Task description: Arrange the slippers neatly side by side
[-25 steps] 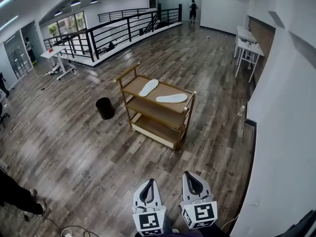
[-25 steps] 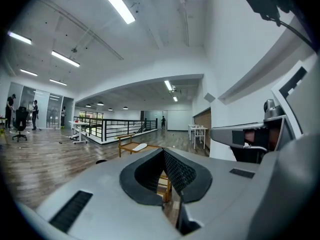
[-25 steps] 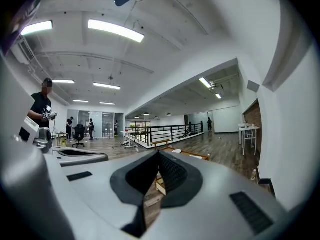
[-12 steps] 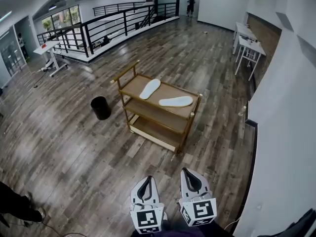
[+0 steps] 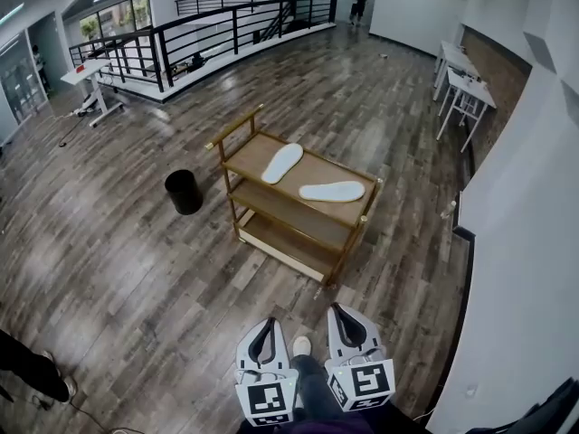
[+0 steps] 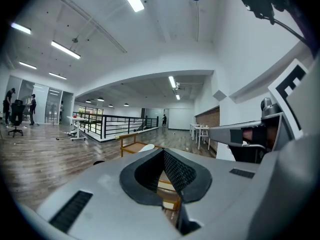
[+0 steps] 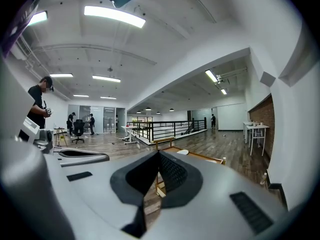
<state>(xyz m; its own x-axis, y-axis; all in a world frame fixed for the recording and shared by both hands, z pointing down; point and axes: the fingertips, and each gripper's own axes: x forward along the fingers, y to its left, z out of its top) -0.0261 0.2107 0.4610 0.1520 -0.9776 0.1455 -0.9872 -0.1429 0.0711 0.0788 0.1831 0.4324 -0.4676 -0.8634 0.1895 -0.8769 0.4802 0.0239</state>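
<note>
Two white slippers lie apart on the top shelf of a wooden cart [image 5: 237, 150]. One slipper [image 5: 282, 163] sits near the shelf's far left and points away. The other slipper [image 5: 332, 191] lies crosswise near the right end. My left gripper [image 5: 269, 323] and right gripper [image 5: 339, 308] are side by side at the bottom of the head view, well short of the cart, both shut and holding nothing. In the left gripper view, the left gripper [image 6: 163, 150] points at the cart, with a slipper [image 6: 146, 147] just above its tips. The right gripper [image 7: 159, 152] also faces the cart, and a slipper [image 7: 183, 152] shows there.
A black bin [image 5: 184, 192] stands on the wood floor left of the cart. A white wall [image 5: 525, 242] runs along the right, with white tables [image 5: 466, 93] farther on. A black railing [image 5: 199, 43] crosses the back. A person's leg [image 5: 27, 369] shows at lower left.
The cart has come closer and shifted slightly right in the head view. Both grippers keep their place at the bottom and stay shut. A shoe now shows between them.
</note>
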